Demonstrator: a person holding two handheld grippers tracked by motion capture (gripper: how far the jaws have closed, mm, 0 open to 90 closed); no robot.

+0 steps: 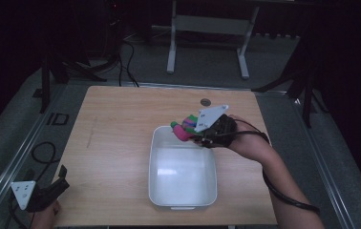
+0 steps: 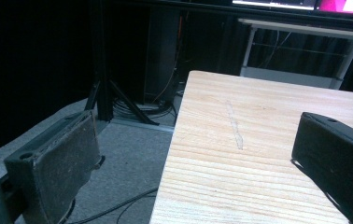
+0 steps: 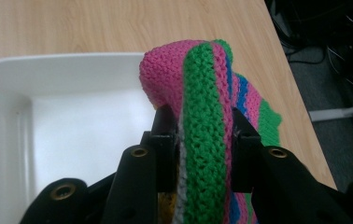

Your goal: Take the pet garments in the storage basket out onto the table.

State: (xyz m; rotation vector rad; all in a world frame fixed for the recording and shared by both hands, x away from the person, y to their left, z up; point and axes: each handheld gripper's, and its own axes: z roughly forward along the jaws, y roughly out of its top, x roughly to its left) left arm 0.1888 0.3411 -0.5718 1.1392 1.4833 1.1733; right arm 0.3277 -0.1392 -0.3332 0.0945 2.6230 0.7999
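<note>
Right tongs clamp a striped knit piece over the white bin's rim; left tongs gape.

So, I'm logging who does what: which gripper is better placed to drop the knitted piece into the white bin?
Right. The right gripper is shut on the knitted piece at the white bin's far rim. The left gripper hangs open at the table's near left corner, far from both.

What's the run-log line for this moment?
right gripper: shut on knitted piece, over white bin's far rim | left gripper: open, at table's near-left corner | bin: empty
</note>
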